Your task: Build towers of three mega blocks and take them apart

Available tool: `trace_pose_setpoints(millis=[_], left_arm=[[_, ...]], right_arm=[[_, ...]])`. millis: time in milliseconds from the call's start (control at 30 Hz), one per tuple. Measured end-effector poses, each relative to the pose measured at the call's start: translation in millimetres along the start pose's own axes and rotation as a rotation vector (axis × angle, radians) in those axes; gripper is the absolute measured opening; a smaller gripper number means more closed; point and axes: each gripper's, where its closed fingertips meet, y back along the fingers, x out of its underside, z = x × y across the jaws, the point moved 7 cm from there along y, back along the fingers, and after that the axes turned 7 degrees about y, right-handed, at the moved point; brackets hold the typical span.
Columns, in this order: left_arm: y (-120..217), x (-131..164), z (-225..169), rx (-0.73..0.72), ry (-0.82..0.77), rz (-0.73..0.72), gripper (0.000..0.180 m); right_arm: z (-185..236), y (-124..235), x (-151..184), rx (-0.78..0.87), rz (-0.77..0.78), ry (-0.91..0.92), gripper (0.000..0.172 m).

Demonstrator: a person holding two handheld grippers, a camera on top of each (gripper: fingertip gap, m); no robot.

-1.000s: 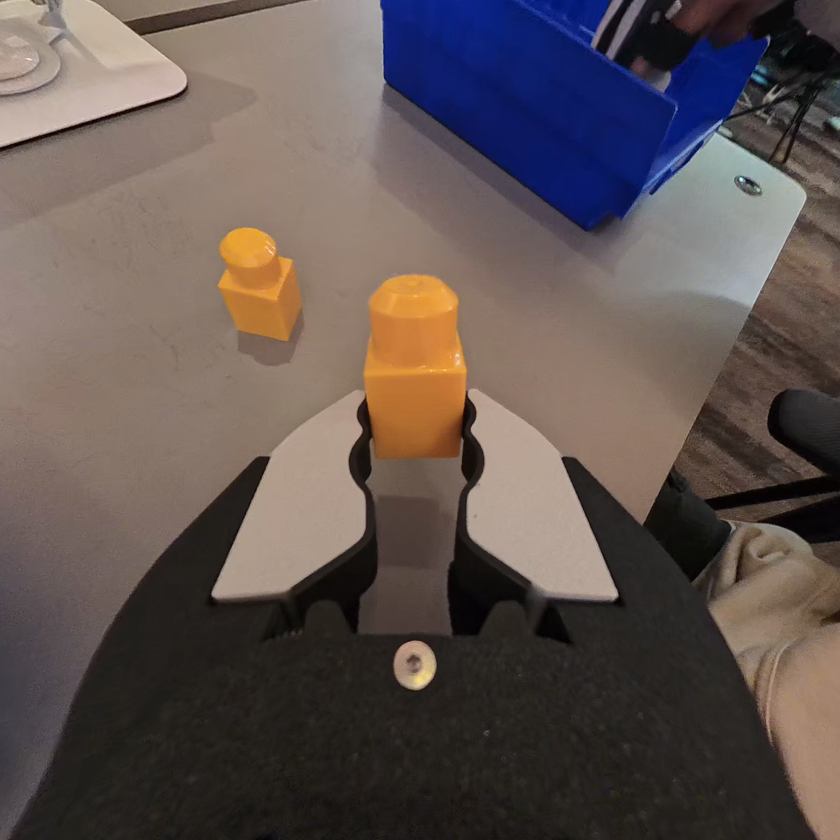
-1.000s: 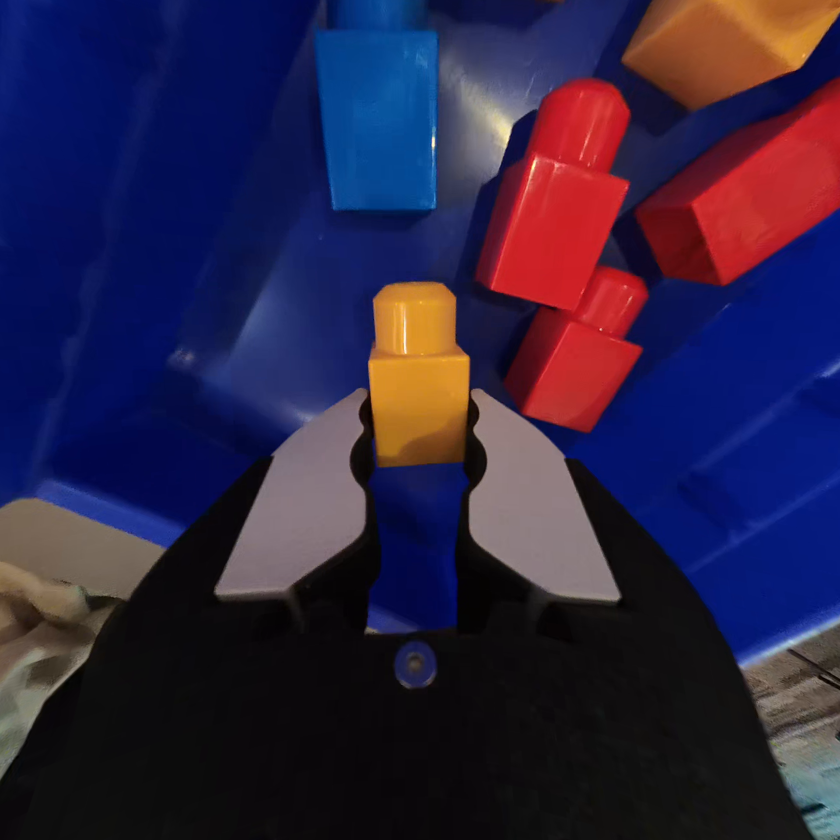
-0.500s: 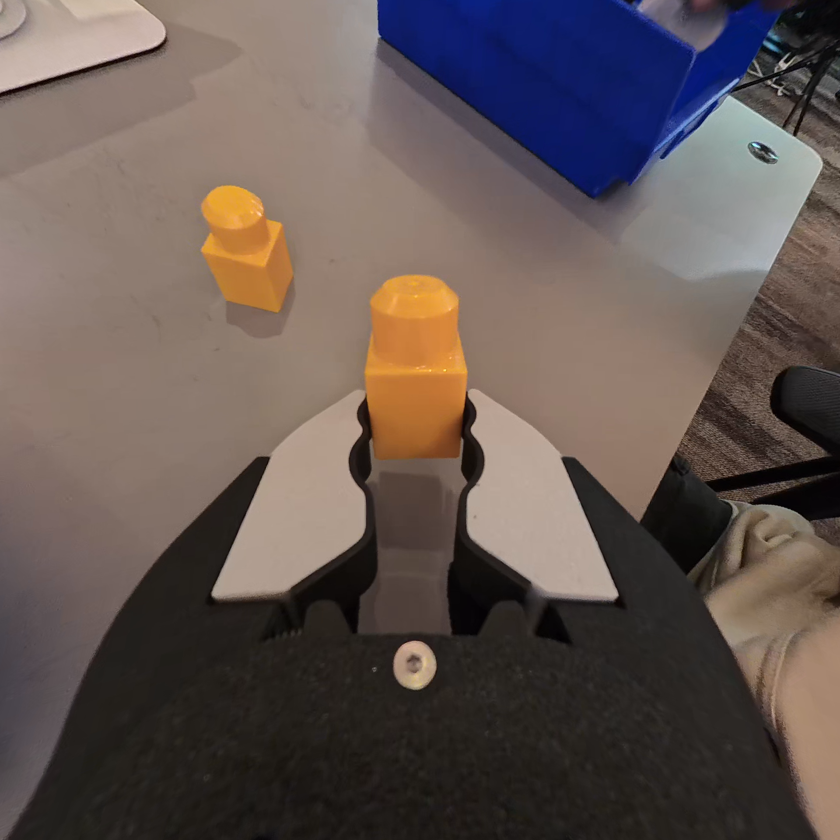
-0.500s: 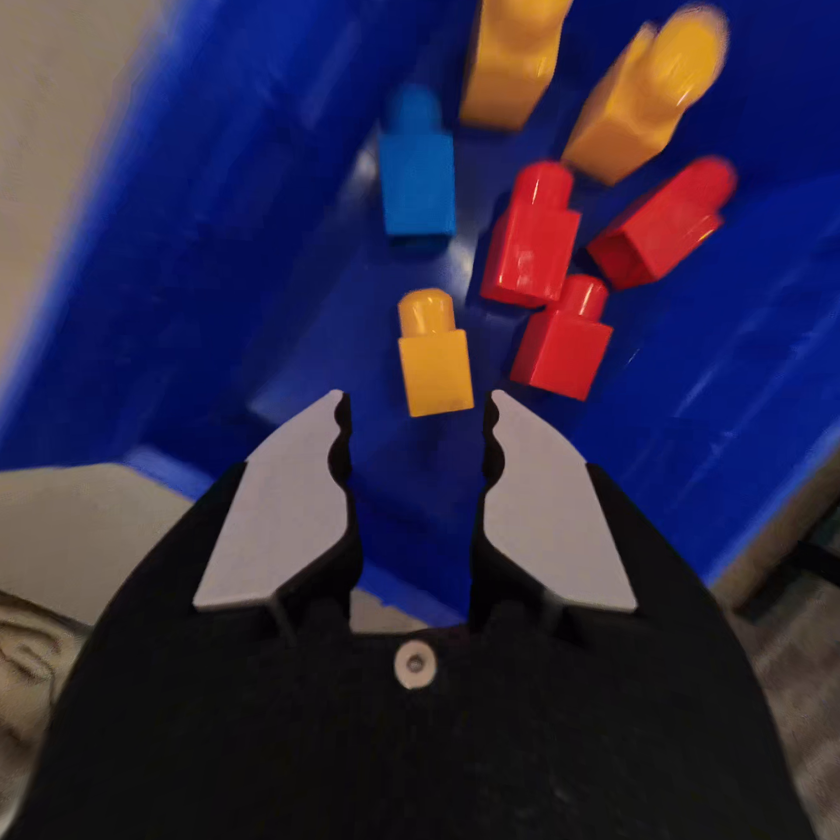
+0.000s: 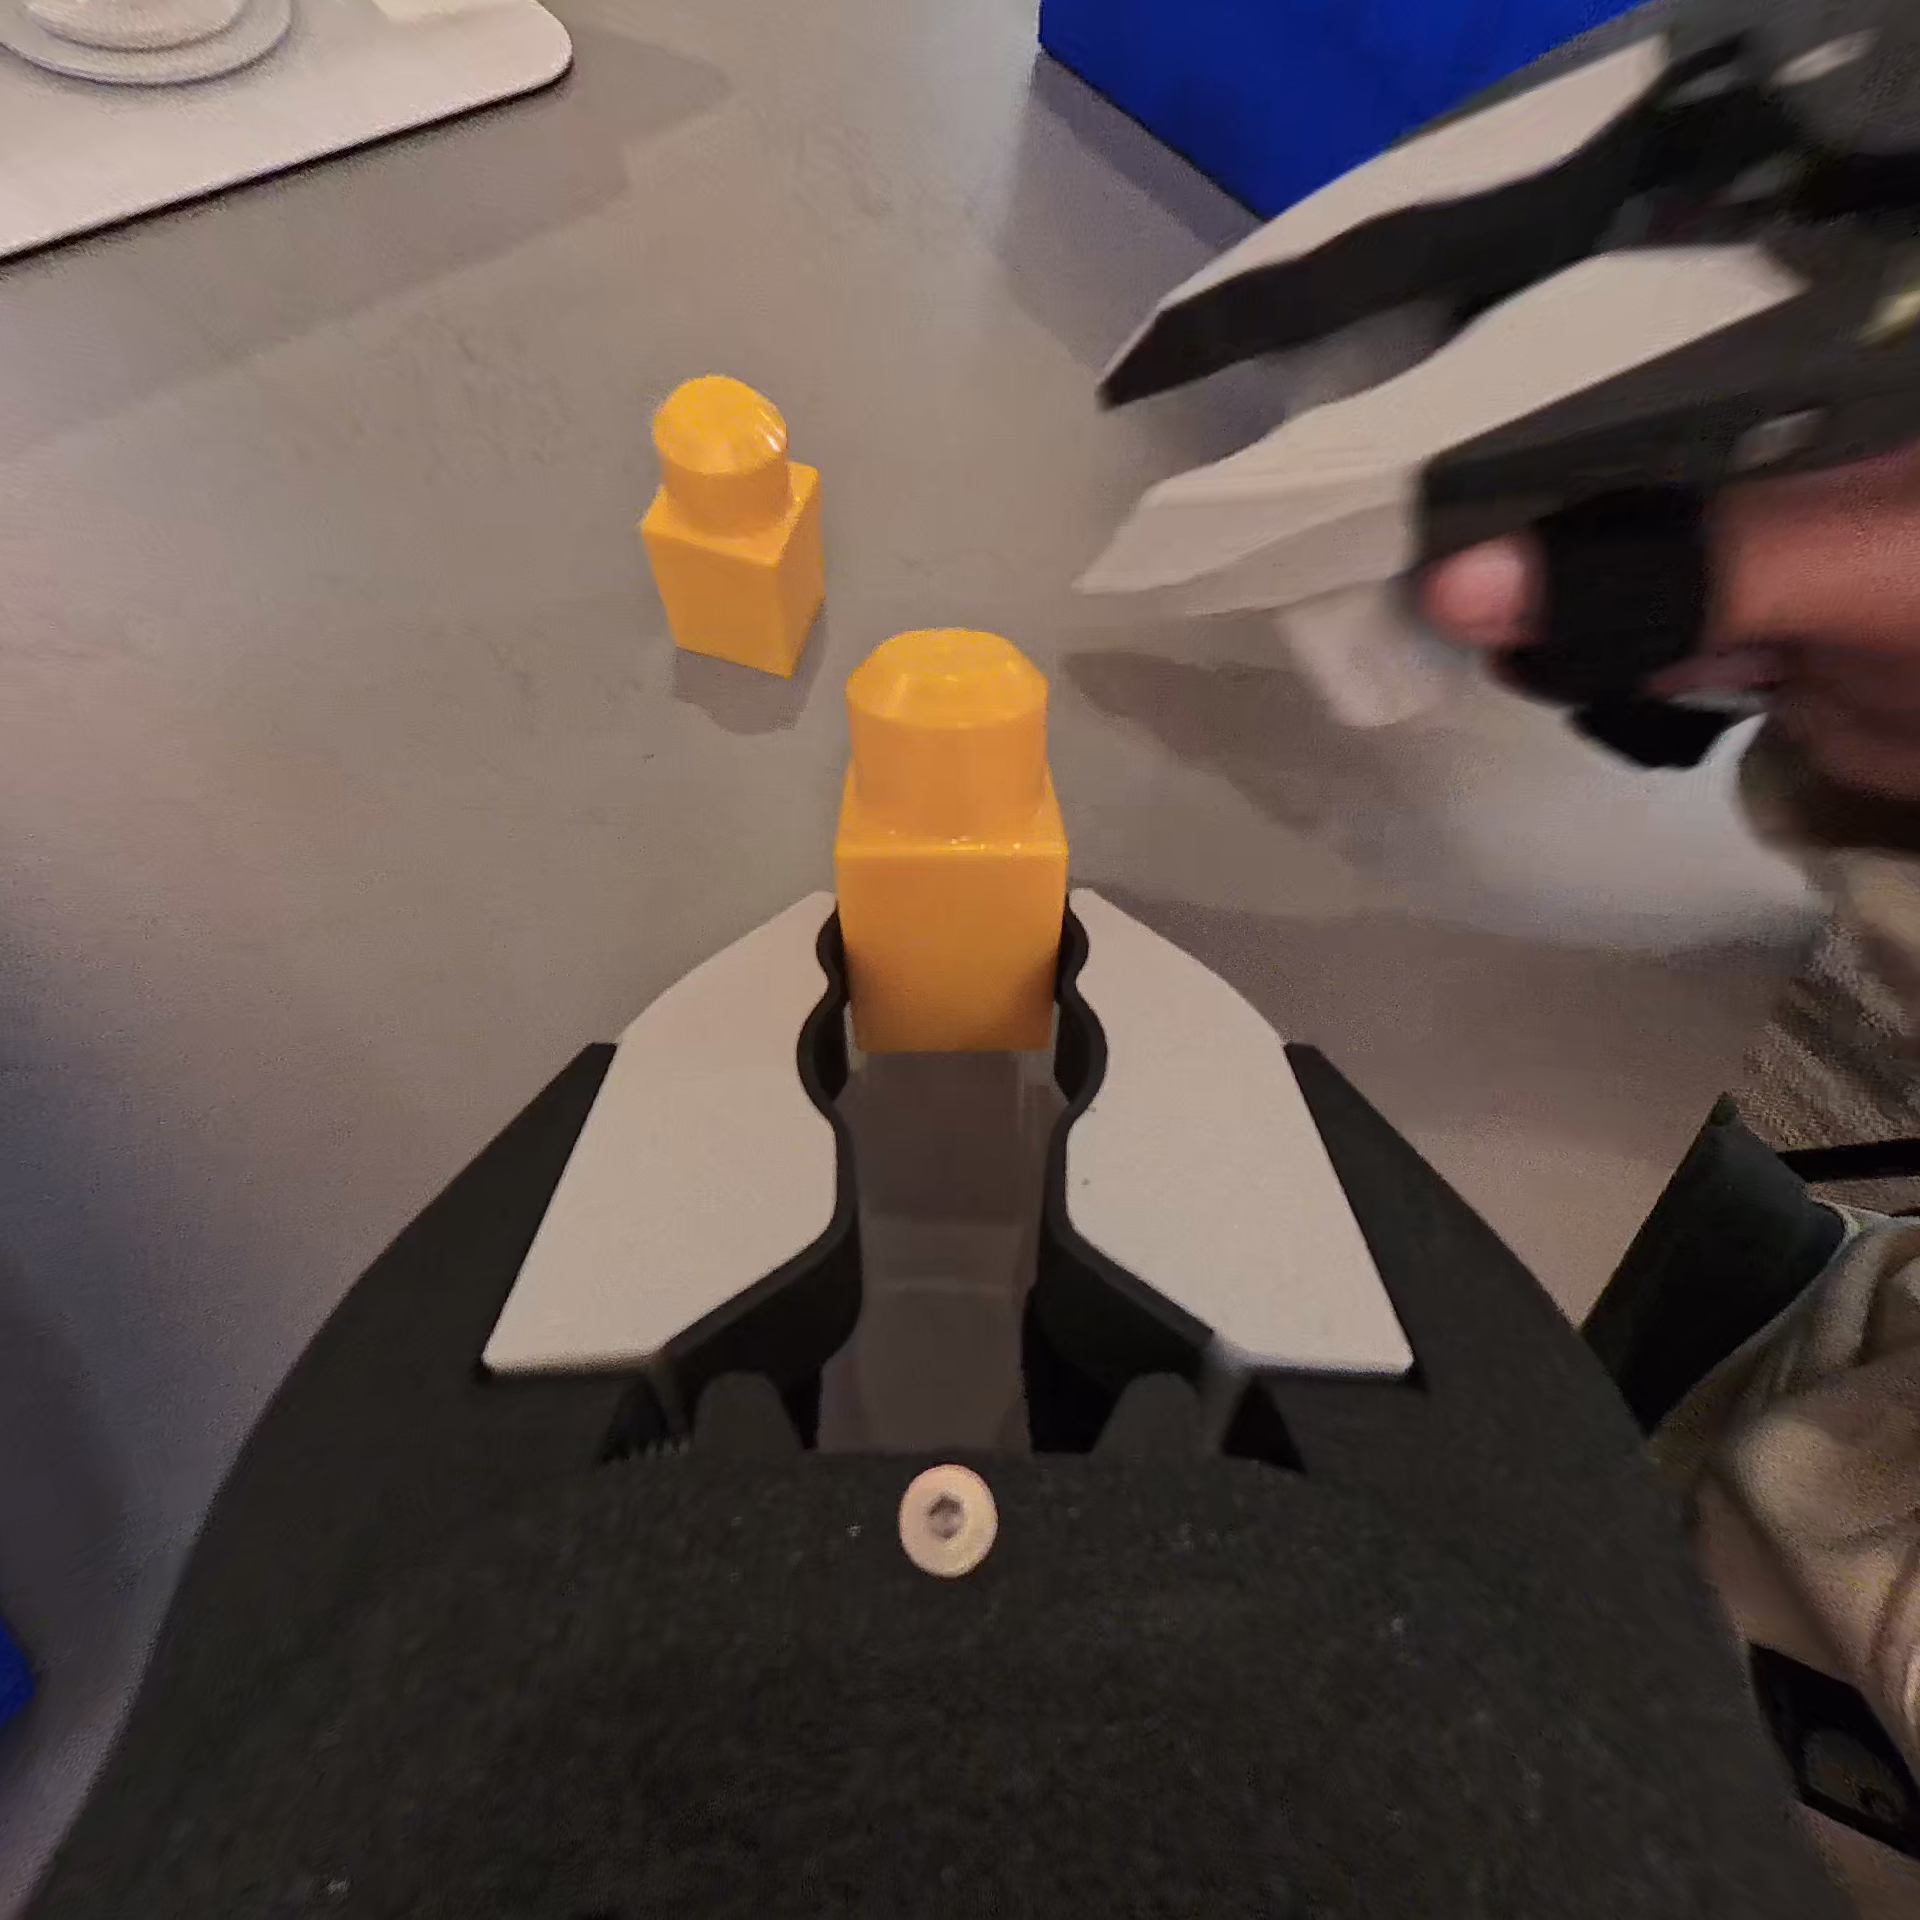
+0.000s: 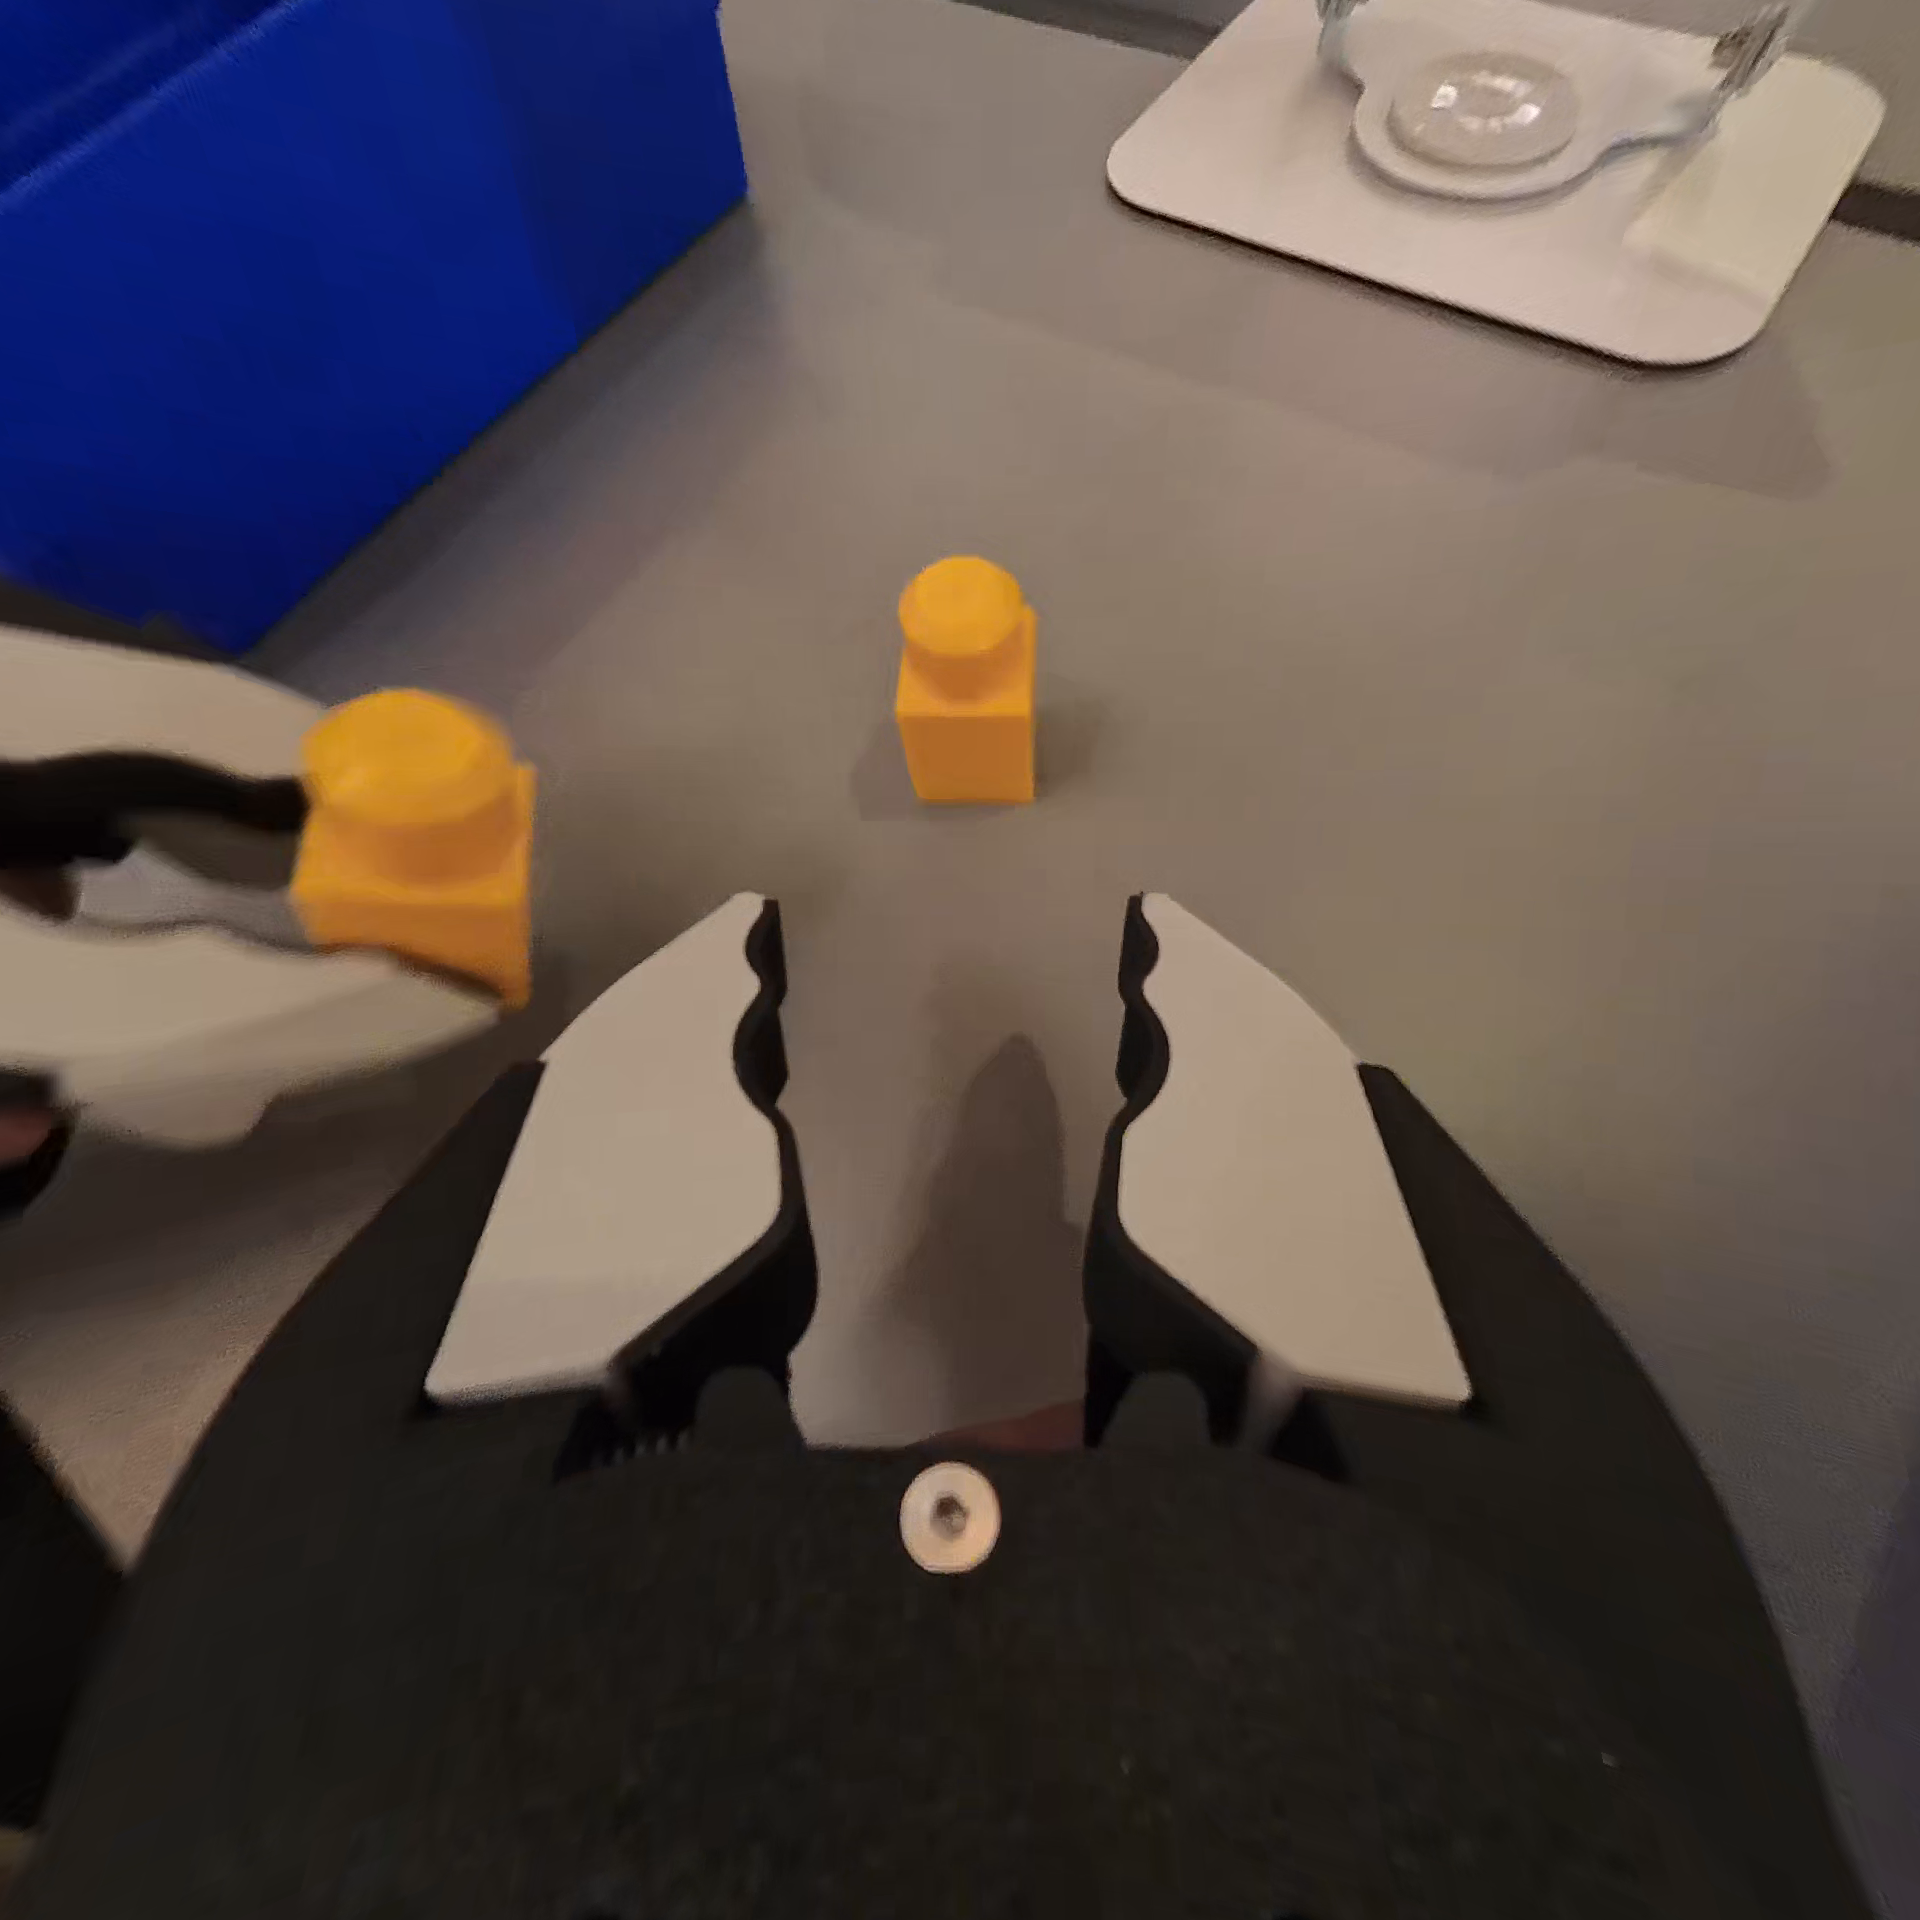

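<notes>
My left gripper (image 5: 948, 966) is shut on a yellow mega block (image 5: 948, 894), both pads pressed on its sides, stud up, above the grey table (image 5: 312, 935). The held block also shows blurred at the left of the right wrist view (image 6: 416, 842), in the left gripper's fingers (image 6: 156, 997). A second yellow block (image 5: 736, 530) stands upright on the table, also ahead of the right gripper in its own view (image 6: 966, 686). My right gripper (image 6: 951, 956) is open and empty above the table; it shows blurred at the upper right of the left wrist view (image 5: 1195, 436).
A blue bin (image 6: 312, 270) stands on the table, at the upper left in the right wrist view and the top in the left wrist view (image 5: 1247, 83). A white mat (image 6: 1299, 208) with a clear glass dish (image 6: 1486, 114) lies at the far side. A person's hand (image 5: 1787, 623) holds the right gripper.
The right gripper opened and let its yellow block go in the blue bin, then swung out over the table toward the standing block. The left gripper kept its block and moved closer to the standing one.
</notes>
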Motion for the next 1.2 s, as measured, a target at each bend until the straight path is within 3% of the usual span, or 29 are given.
trace_pose_setpoints(millis=[300,333,367,400,533,633,800,900,1000,1200], left_arm=[[20.4,9.9,11.7,0.043,0.099,-0.036,0.036],[21.2,9.7,11.0,0.045,0.097,-0.037,0.036],[21.8,9.2,9.7,0.049,0.093,-0.036,0.036],[22.3,8.5,8.0,0.053,0.088,-0.039,0.036],[22.3,7.6,0.2,0.063,0.057,-0.035,0.036],[18.6,8.4,-6.0,0.079,0.044,-0.024,0.037],[8.2,13.2,-17.6,0.108,0.006,0.025,0.036],[-0.4,13.3,-20.9,0.101,-0.028,0.047,0.036],[-11.0,8.9,-21.6,0.102,-0.049,0.061,0.036],[-34.5,-6.6,-16.3,0.118,-0.058,0.06,0.036]], right_arm=[[6.1,-84.0,-22.9,0.116,0.079,-0.015,0.062],[4.3,-90.5,-20.4,0.137,0.107,-0.001,0.058],[5.0,-93.9,-19.2,0.113,0.14,0.016,0.037],[4.8,-93.4,-21.0,0.11,0.135,0.029,0.036],[-1.9,-56.1,-33.9,0.128,0.066,0.109,0.036],[-20.8,4.1,-44.4,0.153,-0.006,0.141,0.036],[-100.2,130.7,-49.1,0.34,-0.058,0.148,0.036],[-162.5,184.1,-35.4,0.462,0.004,0.108,0.036],[-214.2,200.4,-12.7,0.47,0.076,0.025,0.037],[-284.8,156.2,33.0,0.39,0.357,-0.086,0.037]])
